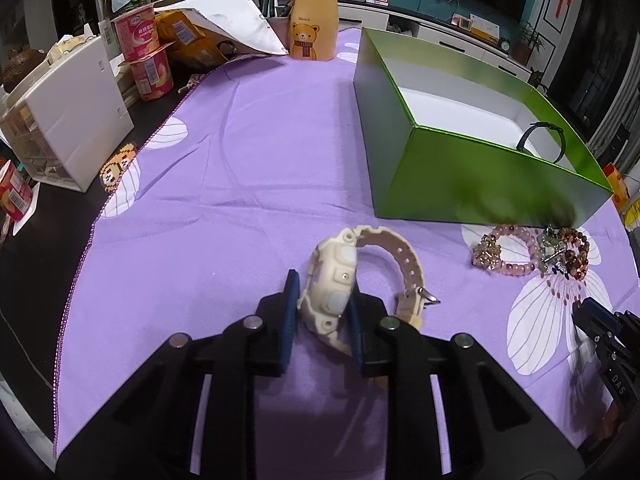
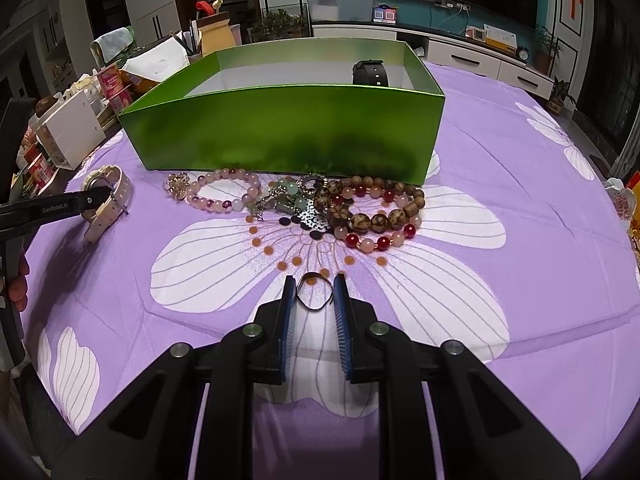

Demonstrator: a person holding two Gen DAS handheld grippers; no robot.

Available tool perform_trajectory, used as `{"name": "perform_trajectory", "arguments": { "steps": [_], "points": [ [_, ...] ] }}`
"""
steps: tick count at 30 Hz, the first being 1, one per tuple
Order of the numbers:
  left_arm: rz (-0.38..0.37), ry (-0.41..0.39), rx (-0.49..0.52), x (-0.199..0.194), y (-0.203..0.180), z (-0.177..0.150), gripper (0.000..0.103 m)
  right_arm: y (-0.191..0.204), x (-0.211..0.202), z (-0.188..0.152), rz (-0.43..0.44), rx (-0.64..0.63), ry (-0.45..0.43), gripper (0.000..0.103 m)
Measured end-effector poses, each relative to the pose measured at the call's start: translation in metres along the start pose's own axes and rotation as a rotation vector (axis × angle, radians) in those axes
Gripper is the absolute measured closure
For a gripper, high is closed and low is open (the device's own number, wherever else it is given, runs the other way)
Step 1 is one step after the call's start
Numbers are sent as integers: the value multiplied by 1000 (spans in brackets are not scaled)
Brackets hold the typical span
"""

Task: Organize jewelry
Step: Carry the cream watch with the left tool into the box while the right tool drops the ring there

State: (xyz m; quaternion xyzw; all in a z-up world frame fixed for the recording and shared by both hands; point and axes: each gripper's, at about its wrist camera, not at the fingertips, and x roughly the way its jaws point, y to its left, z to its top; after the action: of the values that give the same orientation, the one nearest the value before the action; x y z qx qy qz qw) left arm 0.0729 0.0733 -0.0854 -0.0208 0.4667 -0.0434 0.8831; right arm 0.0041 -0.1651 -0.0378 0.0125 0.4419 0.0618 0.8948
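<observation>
A cream watch [image 1: 340, 264] stands on edge on the purple flowered cloth [image 1: 260, 160], and my left gripper [image 1: 323, 292] is shut on its case. The right wrist view shows that same watch [image 2: 105, 196] at the far left. My right gripper [image 2: 314, 284] is shut on a thin metal ring [image 2: 313, 309] lying on the white flower print. Just beyond it lie a pink bead bracelet [image 2: 224, 192] and a heap of brown and red bead bracelets [image 2: 360, 208]. Behind them stands an open green box [image 2: 280, 124] with a black watch [image 2: 370, 73] inside.
Along the cloth's left edge on the dark table stand a white drawer unit [image 1: 80, 128], stacked yogurt cups [image 1: 140, 40], snack packets and a yellow bear bottle [image 1: 314, 20]. A person's hand [image 2: 18, 284] grips the left tool's handle.
</observation>
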Motion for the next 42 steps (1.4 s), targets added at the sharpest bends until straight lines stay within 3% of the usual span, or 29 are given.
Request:
{"name": "perform_trajectory", "arguments": {
  "steps": [24,42],
  "points": [
    [-74,-94,33,-53,-28,7,81,-8,-41,5,26,27,-95,84],
    [-135,-169,87,-86,-70,33,81,-19,-67,38,42,31,-219,84]
  ]
}}
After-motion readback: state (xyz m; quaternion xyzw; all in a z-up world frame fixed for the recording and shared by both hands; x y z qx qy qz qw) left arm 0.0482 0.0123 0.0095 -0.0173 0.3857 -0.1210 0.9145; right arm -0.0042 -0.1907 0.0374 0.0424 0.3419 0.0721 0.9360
